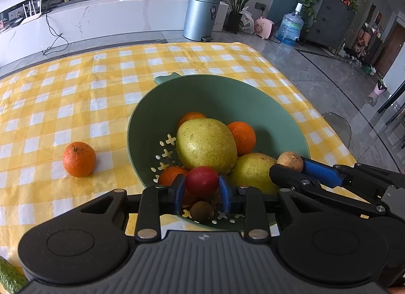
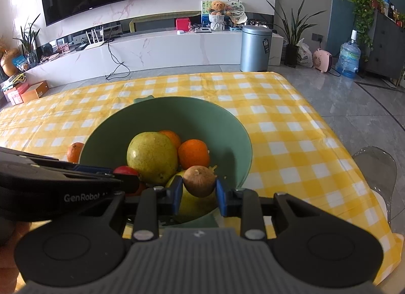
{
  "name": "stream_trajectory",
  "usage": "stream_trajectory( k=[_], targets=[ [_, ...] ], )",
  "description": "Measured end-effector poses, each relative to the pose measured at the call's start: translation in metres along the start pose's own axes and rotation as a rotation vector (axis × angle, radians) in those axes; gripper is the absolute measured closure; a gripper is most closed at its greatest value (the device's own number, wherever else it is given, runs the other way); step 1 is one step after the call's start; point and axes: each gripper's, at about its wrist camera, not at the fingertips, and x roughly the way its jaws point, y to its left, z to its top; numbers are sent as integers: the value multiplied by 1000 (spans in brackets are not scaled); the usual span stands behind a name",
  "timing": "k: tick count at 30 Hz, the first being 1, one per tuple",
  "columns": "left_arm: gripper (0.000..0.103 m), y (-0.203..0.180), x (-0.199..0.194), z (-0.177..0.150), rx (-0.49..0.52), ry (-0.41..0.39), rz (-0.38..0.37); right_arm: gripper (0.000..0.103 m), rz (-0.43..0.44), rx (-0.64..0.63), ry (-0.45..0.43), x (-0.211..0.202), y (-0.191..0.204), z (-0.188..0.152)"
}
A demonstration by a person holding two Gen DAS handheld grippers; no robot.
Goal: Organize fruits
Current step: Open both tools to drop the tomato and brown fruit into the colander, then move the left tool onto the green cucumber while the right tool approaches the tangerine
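Yellow-checked cloth covers the worktop (image 1: 76, 84), and a green colander bowl (image 1: 202, 91) sits toward its right edge, already loaded with pears and oranges. Both tongs hang over the bowl's near rim: the left tongs (image 1: 201, 187) pinch a red plum (image 1: 201, 180), the right tongs (image 2: 199, 189) pinch a brown kiwi (image 2: 199, 180). Judging by this, the drop-off step is in hand; next each should spread to release. One orange (image 1: 79, 159) waits on the cloth left of the bowl.
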Motion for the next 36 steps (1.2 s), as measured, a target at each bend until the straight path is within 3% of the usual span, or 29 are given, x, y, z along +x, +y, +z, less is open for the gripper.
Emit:
stream_trajectory(
  k=[4, 7, 10, 16, 20, 24, 32, 36],
  targets=[
    [62, 2, -5, 1, -17, -9, -1, 77, 6, 16, -8, -2, -3, -1],
    [61, 3, -12, 2, -27, -24, 8, 68, 5, 25, -27, -5, -5, -2],
    [53, 5, -21, 4, -36, -48, 8, 64, 0, 25, -41, -8, -5, -2],
    [46, 4, -44, 5, -41, -92, 16, 43, -10, 19, -97, -18, -4, -4],
    [41, 3, -58, 2, -22, -97, 72, 27, -9, -8, -153, -29, 1, -6],
    [39, 12, -71, -4, -44, -85, 121, 20, -20, -29, -190, -38, 5, -8],
    [34, 43, -99, -17, -122, -65, 205, 18, 55, 112, -210, -50, 4, -11],
    [31, 63, -107, -24, -210, -32, 253, 16, 103, 125, -225, -53, 18, -15]
  ],
)
